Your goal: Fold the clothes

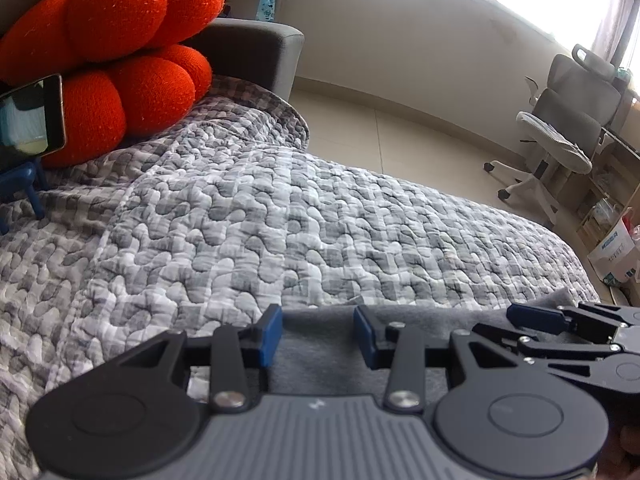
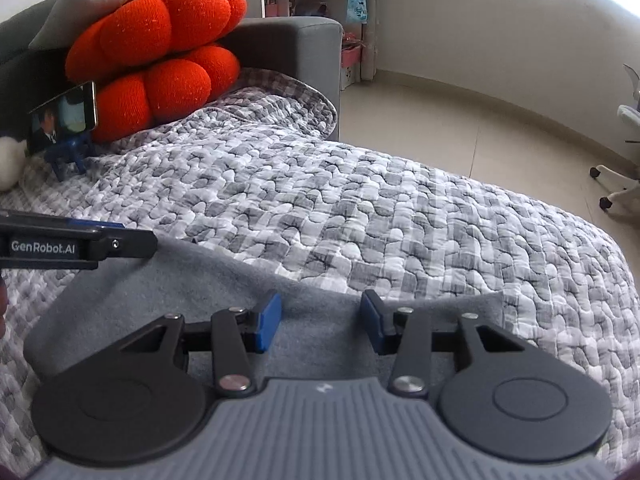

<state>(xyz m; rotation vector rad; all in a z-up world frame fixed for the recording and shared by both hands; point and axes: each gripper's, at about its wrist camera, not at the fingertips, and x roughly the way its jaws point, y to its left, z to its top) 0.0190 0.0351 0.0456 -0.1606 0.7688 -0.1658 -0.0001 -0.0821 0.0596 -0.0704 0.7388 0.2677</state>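
- Nearest the left wrist camera, the left gripper (image 1: 318, 334) pointed toward twelve o'clock with its blue pads (image 1: 270, 334) standing partly apart, nothing pressed between them.
- Under and between those pads lay the grey garment (image 1: 316, 360), flat on the bed, its far edge just beyond the pad tips.
- At three o'clock in that view, the right gripper (image 1: 560, 322) hung just beside, over the same cloth.
- From the right wrist camera, the right gripper (image 2: 320, 322) likewise had its pads partly apart and clamped on nothing; the grey garment (image 2: 160, 292) spread beneath it and out toward nine o'clock.
- At nine o'clock there, the left gripper (image 2: 120, 240) reached over the garment's far corner.
- Beyond the cloth stretched the grey checked quilt (image 2: 360, 208) covering the bed.
- Toward eleven o'clock, a phone (image 2: 66, 120) leaned on a blue stand (image 2: 68, 156) against red cushions (image 2: 168, 60).
- Behind them rose a grey headboard (image 2: 296, 44).
- Farthest, at two o'clock in the left view, stood an office chair (image 1: 568, 116) on the pale floor (image 1: 420, 140).
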